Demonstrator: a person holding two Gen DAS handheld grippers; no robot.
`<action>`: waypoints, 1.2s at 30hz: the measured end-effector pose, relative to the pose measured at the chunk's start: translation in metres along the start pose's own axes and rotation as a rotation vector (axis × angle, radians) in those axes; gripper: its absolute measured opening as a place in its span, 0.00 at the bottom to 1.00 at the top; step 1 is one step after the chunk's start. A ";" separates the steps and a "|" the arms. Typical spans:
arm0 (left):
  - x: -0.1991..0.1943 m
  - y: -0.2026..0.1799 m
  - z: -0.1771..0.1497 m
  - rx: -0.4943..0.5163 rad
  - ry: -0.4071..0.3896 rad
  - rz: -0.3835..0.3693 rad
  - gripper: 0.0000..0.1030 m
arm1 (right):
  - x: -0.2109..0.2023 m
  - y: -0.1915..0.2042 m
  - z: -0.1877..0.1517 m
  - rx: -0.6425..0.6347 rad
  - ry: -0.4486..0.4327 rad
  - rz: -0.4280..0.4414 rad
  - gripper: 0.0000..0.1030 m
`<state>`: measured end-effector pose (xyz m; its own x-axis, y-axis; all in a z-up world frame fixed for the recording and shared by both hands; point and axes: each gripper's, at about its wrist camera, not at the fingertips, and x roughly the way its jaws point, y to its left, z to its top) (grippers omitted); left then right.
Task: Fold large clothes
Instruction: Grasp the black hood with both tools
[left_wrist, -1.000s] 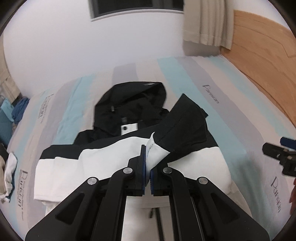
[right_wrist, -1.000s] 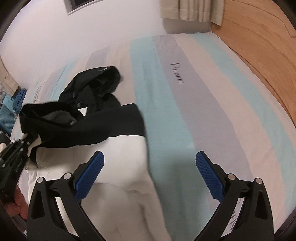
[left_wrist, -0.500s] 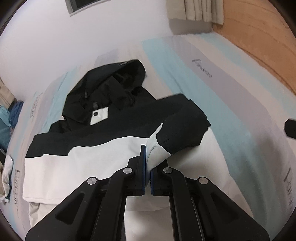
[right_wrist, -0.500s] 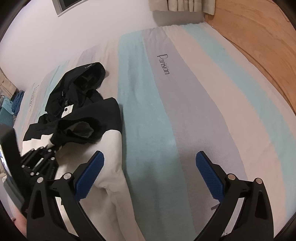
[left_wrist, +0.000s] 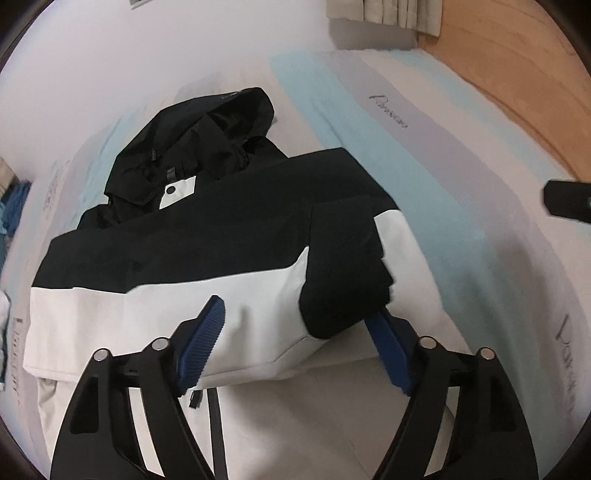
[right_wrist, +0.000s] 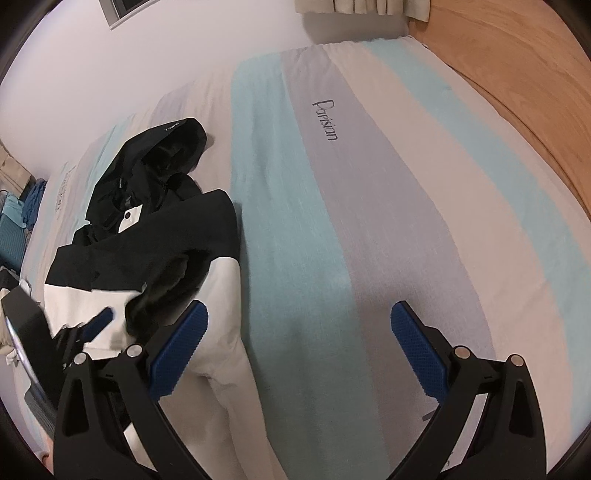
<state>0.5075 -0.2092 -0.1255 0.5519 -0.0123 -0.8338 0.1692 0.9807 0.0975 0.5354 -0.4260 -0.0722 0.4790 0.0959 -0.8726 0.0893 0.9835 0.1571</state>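
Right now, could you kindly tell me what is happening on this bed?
A person with a handheld gripper in each hand is folding a black-and-white hooded jacket on the striped bedspread. The left gripper has just been opening its jaws, letting go of the black-cuffed sleeve, which now lies folded across the jacket's front between the open pads. The right gripper hovers open over the bedspread beside the jacket, holding nothing.

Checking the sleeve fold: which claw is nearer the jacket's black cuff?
Left. The left claw straddles the black cuff, open. The right claw hangs over the striped bedspread beside the jacket.
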 end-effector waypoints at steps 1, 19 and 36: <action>-0.004 0.003 0.000 0.002 0.004 -0.010 0.79 | 0.000 0.002 0.000 -0.003 -0.002 0.002 0.93; -0.031 0.156 0.044 -0.114 0.019 0.057 0.94 | 0.007 0.108 0.055 -0.192 -0.065 0.097 0.93; 0.068 0.268 0.160 -0.113 0.043 -0.076 0.94 | 0.123 0.179 0.169 -0.259 -0.020 0.230 0.93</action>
<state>0.7208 0.0220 -0.0690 0.5048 -0.0810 -0.8594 0.1149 0.9930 -0.0261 0.7581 -0.2640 -0.0728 0.4777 0.3195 -0.8183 -0.2469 0.9428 0.2239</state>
